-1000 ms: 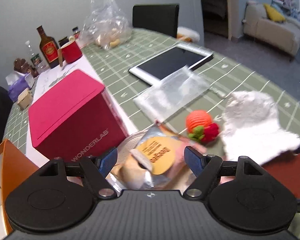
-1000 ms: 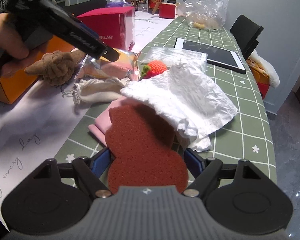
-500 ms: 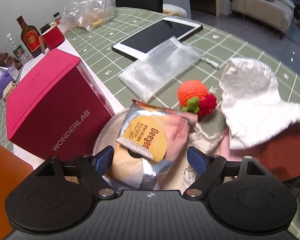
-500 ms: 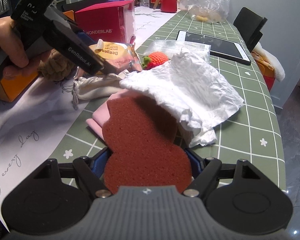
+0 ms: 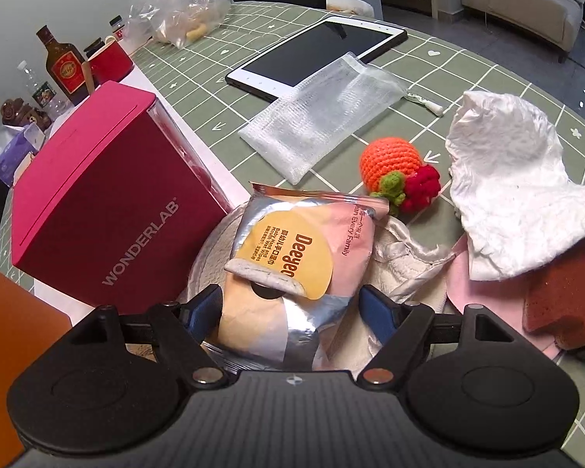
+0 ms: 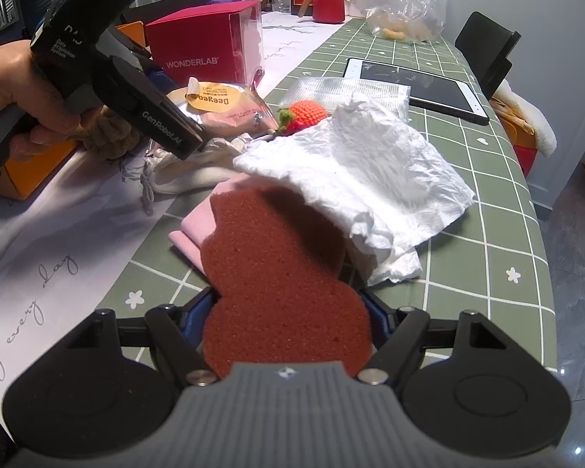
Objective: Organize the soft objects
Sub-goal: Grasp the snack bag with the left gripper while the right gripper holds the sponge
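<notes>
A silver and pink wet-wipes pack [image 5: 292, 257] lies between the blue fingers of my left gripper [image 5: 290, 308]. Its jaws are closing around the pack, and a thin gap still shows at the right pad. My right gripper [image 6: 290, 308] is shut on a red-brown sponge [image 6: 277, 273], whose far end sits under a crumpled white paper towel [image 6: 362, 171] and over a pink cloth [image 6: 199, 226]. A crocheted orange fruit [image 5: 390, 160] lies just beyond the pack. A white drawstring pouch [image 6: 187, 171] lies beside the pack.
A red WONDERLAB box [image 5: 97, 202] stands close on the left, with an orange box [image 5: 7, 335] at the near left. A white mesh bag [image 5: 323, 117] and a tablet [image 5: 316, 54] lie further back. A bottle [image 5: 64, 68], red mug [image 5: 109, 62] and plastic bag [image 5: 183, 11] stand behind.
My left gripper has come in low over the wipes pack, which now sits between its fingers, and the jaws have narrowed. The right gripper keeps still with the sponge.
</notes>
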The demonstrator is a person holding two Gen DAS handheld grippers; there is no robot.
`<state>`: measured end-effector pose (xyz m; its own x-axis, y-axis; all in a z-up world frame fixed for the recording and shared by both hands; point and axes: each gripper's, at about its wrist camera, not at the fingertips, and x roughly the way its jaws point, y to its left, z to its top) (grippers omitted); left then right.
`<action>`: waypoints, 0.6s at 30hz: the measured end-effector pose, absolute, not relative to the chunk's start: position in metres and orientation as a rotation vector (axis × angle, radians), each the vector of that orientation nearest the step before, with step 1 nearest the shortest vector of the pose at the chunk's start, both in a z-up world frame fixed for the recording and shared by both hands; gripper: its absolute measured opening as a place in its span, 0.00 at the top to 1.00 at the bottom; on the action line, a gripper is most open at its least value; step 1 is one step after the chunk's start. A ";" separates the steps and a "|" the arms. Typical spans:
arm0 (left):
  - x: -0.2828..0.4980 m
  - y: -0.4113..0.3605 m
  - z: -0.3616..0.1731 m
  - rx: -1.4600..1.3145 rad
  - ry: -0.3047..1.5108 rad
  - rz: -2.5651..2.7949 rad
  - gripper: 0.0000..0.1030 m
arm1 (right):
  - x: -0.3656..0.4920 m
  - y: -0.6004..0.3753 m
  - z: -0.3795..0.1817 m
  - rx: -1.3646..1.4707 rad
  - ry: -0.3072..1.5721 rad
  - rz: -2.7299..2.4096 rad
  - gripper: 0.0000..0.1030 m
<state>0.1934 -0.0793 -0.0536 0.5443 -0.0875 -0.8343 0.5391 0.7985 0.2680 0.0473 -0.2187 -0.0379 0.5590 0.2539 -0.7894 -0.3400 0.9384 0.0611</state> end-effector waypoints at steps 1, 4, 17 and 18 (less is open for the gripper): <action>0.194 -0.078 -0.053 0.532 0.927 -0.386 0.22 | 0.047 -0.219 -0.038 -0.098 0.913 0.347 0.27; 0.193 -0.076 -0.051 0.516 0.914 -0.374 0.32 | 0.046 -0.219 -0.035 -0.090 0.906 0.343 0.28; 0.174 -0.077 -0.024 0.482 0.850 -0.396 0.51 | 0.037 -0.225 -0.019 -0.075 0.881 0.326 0.30; 0.172 -0.077 -0.021 0.478 0.844 -0.397 0.51 | 0.036 -0.225 -0.017 -0.076 0.878 0.325 0.30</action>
